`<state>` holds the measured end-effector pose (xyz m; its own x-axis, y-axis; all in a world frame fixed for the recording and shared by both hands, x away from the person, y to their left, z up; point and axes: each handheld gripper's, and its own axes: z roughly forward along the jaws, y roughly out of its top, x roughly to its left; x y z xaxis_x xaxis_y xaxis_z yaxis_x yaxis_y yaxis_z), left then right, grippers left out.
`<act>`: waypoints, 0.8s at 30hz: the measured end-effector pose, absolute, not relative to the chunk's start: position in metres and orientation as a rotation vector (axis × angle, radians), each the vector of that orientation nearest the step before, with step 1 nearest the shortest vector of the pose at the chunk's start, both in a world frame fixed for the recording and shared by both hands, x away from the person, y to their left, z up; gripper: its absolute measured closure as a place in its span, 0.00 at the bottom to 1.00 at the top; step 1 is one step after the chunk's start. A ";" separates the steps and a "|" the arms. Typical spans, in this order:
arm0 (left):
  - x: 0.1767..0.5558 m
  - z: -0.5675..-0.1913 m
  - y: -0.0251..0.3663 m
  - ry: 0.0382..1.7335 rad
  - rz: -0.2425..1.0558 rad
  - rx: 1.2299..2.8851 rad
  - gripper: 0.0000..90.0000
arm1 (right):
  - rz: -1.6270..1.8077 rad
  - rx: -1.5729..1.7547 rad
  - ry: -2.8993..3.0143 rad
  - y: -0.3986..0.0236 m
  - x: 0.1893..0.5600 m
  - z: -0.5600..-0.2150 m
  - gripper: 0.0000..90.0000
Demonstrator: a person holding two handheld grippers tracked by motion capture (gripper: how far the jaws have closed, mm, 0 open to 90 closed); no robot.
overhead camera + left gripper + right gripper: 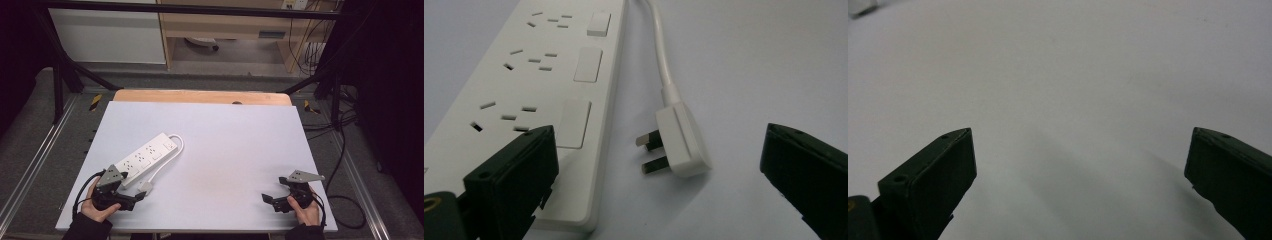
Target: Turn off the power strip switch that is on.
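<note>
open left hand-held gripper (659, 170) faces white plug (676, 142) beside power strip (534, 85).

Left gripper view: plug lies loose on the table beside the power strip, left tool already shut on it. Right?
Not quite. The plug does lie loose on the table beside the power strip, but the left tool is open: the left gripper view shows its jaws standing wide apart, clear of the plug.

The left gripper (659, 175) has its two black jaws wide apart. Between them lies a white three-pin plug (679, 142) on the pale grey table (764, 60). The long white plastic power strip (531, 95) lies at the left, under the left jaw.
</note>
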<state>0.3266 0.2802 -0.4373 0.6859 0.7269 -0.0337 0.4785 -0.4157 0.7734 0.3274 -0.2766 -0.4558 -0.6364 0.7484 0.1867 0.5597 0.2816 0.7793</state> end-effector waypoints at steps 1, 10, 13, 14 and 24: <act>0.327 -0.437 0.280 0.923 0.395 2.092 0.02 | 1.280 1.213 2.333 -0.277 0.327 -0.456 0.01; 0.326 -0.436 0.281 0.924 0.397 2.088 0.02 | 1.279 1.222 2.329 -0.277 0.327 -0.455 0.01; 0.327 -0.435 0.282 0.925 0.396 2.085 0.02 | 1.278 1.223 2.331 -0.278 0.327 -0.455 0.01; 0.327 -0.436 0.282 0.928 0.395 2.084 0.02 | 1.278 1.223 2.331 -0.278 0.327 -0.455 0.01; 0.327 -0.435 0.283 0.935 0.388 2.083 0.02 | 1.273 1.228 2.326 -0.278 0.327 -0.456 0.01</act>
